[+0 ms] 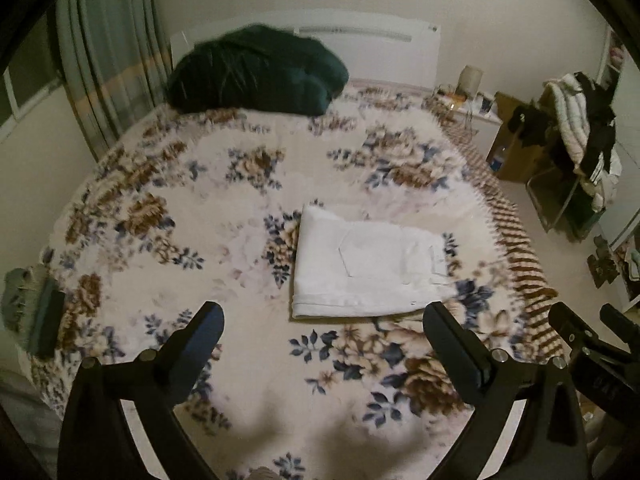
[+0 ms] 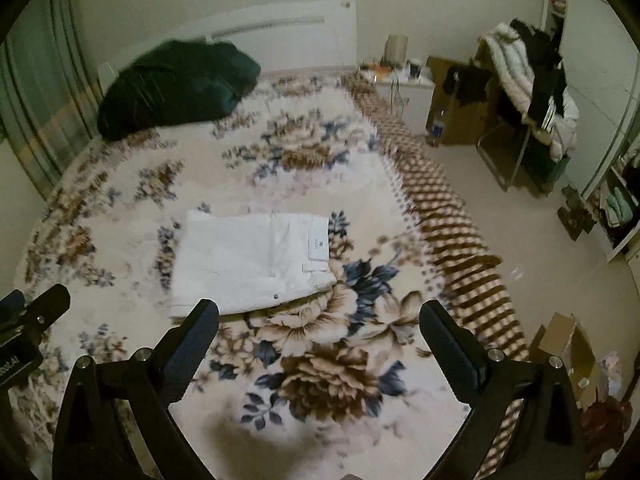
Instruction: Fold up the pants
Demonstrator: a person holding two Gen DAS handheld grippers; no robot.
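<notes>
Bed (image 1: 168,208): covered by a plush floral blanket in cream, brown and blue, which takes up most of both views. A dark green bundle (image 1: 256,74), bedding or a cushion, lies at the far left by the headboard. A chair heaped with clothes (image 2: 528,76) stands on the floor to the far right, beside a cardboard box (image 2: 452,112).

Pants (image 1: 368,268): white, lying flat on the blanket right of centre, towards the near edge. They are already folded into a compact rectangle with the waistband at the right end. Judged as finished or all but finished.

Handling, as a judgement: light cotton or denim-type cloth, soft and limp, not fragile. The stack would sag and open if lifted by one corner. Best taken at the thick folded edge on the left, or at both near corners together, pinching all layers. The deep pile beneath may snag fingers that dig low.

Left gripper (image 1: 324,330): fingers spread wide, holding nothing, poised above the blanket just near of the pants.

Right gripper (image 2: 320,330): fingers likewise wide and empty, near and to the right of the pants.

Writing: a small white label (image 2: 319,243) at the waistband carries a mark, too small to read. A dark rivet or button (image 2: 277,297) shows at the near edge.
</notes>
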